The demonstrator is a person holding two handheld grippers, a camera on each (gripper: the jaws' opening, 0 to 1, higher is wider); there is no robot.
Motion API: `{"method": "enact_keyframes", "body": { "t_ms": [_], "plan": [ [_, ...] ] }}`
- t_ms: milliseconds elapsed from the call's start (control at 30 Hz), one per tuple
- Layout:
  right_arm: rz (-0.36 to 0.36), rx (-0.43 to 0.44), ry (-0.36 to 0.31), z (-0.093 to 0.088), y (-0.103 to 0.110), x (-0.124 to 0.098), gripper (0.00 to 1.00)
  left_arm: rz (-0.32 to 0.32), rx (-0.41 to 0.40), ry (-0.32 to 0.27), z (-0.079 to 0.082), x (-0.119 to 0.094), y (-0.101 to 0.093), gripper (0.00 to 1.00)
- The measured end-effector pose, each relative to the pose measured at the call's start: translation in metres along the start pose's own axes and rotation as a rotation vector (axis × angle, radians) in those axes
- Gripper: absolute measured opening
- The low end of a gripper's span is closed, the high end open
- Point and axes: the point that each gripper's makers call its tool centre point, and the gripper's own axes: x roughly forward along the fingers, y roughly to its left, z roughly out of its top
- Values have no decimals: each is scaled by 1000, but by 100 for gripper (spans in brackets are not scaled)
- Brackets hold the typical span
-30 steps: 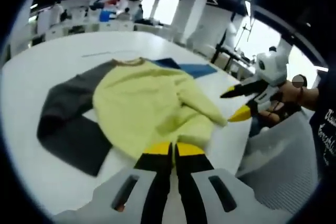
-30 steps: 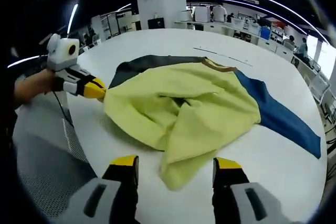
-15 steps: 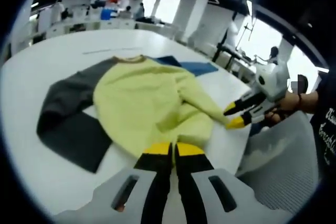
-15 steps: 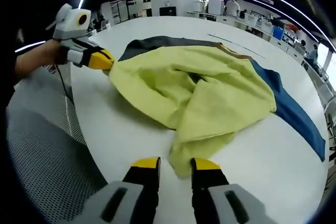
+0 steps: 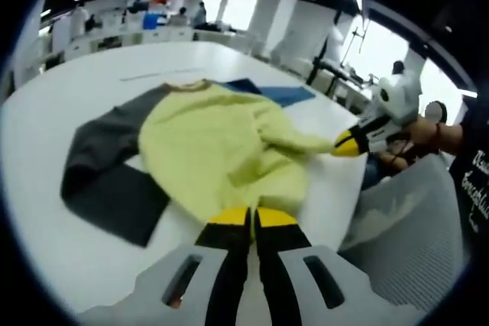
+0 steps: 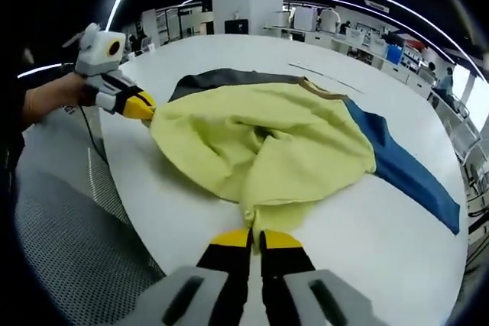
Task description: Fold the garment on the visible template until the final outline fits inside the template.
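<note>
Both tools (image 5: 250, 217) (image 6: 254, 238) pinch the yellow garment's (image 6: 260, 146) near hem.

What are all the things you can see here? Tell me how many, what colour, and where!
Sweater: one, yellow body, on the table, bunched at its near edge.
Grey sleeve: one, dark grey, spread flat on the table.
Blue sleeve: one, blue, spread flat on the table.
Table: one, white, under the sweater.
Mesh chair: one, grey, beside the table.
Desks and people: several, far off in the hall behind; too small to count.
Left tool: one, yellow tips, shut on the sweater's edge.
Right tool: one, yellow tips, shut on the sweater's edge.
Hands: one behind each tool.
</note>
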Motion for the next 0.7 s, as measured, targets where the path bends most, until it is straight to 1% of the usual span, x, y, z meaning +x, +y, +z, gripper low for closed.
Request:
{"method": "enact_keyframes", "body": {
  "t_ms": [67, 100, 167, 233, 333, 433, 500, 567, 600, 633, 700],
  "plan": [
    [-13, 30, -14, 3, -4, -6, 0, -1, 3, 4, -1, -3, 0, 0],
    [-22, 74, -20, 4, -7, -10, 0, -1, 5, 4, -1, -4, 0, 0],
    [-35, 122, -36, 7, -13, -17, 0, -6, 11, 8, -2, -6, -1, 0],
    [-51, 129, -38, 7, -19, -23, 0, -9, 17, 13, -3, -8, -1, 0],
    [-68, 183, -42, 7, -28, -32, 0, -8, 27, 34, -8, -11, 1, 0],
    [-84, 232, -4, -2, -35, -36, 0, -10, 33, 51, -12, -12, 3, 0],
    [-90, 261, 9, -8, -39, -37, 0, -14, 46, 68, -15, -13, 3, 0],
    [-97, 292, 39, -17, -42, -38, 0, -23, 64, 90, -19, -14, 2, 0],
    [-97, 292, 64, -23, -43, -37, 0, -29, 72, 97, -20, -14, 2, 0],
    [-101, 307, 82, -29, -44, -36, 0, -38, 82, 117, -23, -13, 0, 0],
    [-92, 325, 123, -40, -44, -33, 0, -45, 97, 140, -28, -12, -1, 0]
  ]
}}
